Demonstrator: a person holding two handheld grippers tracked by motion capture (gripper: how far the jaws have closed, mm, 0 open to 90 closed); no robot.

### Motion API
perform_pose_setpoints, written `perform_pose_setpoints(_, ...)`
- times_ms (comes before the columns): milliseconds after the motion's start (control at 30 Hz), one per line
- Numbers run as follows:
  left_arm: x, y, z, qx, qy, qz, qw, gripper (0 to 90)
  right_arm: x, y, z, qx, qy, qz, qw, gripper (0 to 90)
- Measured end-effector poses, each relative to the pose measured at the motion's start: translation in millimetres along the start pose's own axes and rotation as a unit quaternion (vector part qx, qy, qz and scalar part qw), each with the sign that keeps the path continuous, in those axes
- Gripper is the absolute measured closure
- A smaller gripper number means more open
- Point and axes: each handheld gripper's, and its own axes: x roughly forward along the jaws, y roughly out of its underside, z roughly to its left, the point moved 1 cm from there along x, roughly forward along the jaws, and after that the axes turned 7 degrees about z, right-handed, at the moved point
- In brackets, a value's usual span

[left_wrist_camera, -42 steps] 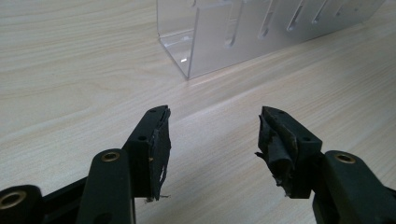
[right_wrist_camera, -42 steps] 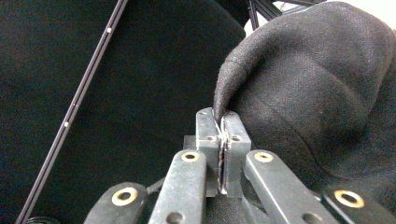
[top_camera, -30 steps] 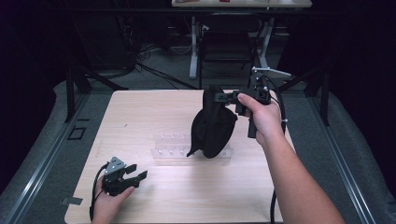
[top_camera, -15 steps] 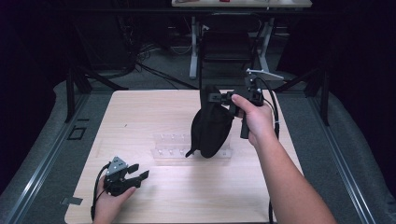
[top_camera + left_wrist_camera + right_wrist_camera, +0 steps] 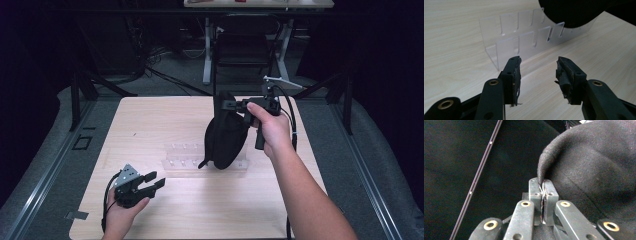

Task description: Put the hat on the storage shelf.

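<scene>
Wooden table [image 5: 150,125]: one clear rack [image 5: 182,156]; right tool [image 5: 227,105] clamps one black hat [image 5: 226,137]; left tool [image 5: 155,181] apart.

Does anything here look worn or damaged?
Yes: the left gripper has frayed black padding on its fingertips, with loose threads hanging off the torn edges. The clear plastic slotted rack and black fabric cap look intact.

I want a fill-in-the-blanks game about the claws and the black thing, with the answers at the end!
1. The right claw is shut on the edge of a ____ fabric item.
2. The left claw is ____, with nothing between its jaws.
3. The fabric item hangs over a see-through slotted ____.
4. The rack stands on a light ____ table.

Missing words: black; open; rack; wooden
</scene>
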Motion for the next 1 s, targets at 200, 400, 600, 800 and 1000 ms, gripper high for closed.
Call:
perform_pose_setpoints(200, 1.9, -14.2, -6.7, 0.012, 0.005, -0.01, 0.9999, 53.9, 7.1, 1.2, 1.1, -0.004, -0.002, 0.003, 1.0, 88.3)
perform_pose_setpoints(400, 8.1, -33.3, -19.1, 0.031, 0.019, -0.019, 0.9992, 56.5, 14.2, 2.0, 2.1, -0.008, -0.005, 0.01, 0.9999, 88.2)
perform_pose_setpoints(600, 9.4, -48.2, -29.5, 0.048, 0.024, -0.026, 0.9982, 58.1, 21.5, 3.9, 4.3, -0.011, -0.009, 0.014, 0.9998, 88.2)
perform_pose_setpoints(800, 12.2, -56.8, -39.1, 0.06, 0.033, -0.03, 0.9972, 58.7, 25.6, 4.1, 5.0, -0.011, -0.011, 0.015, 0.9998, 88.2)
perform_pose_setpoints(1000, 15.8, -62.3, -48.0, 0.075, 0.042, -0.023, 0.996, 59.0, 28.5, 3.9, 5.2, -0.01, -0.012, 0.013, 0.9998, 88.2)
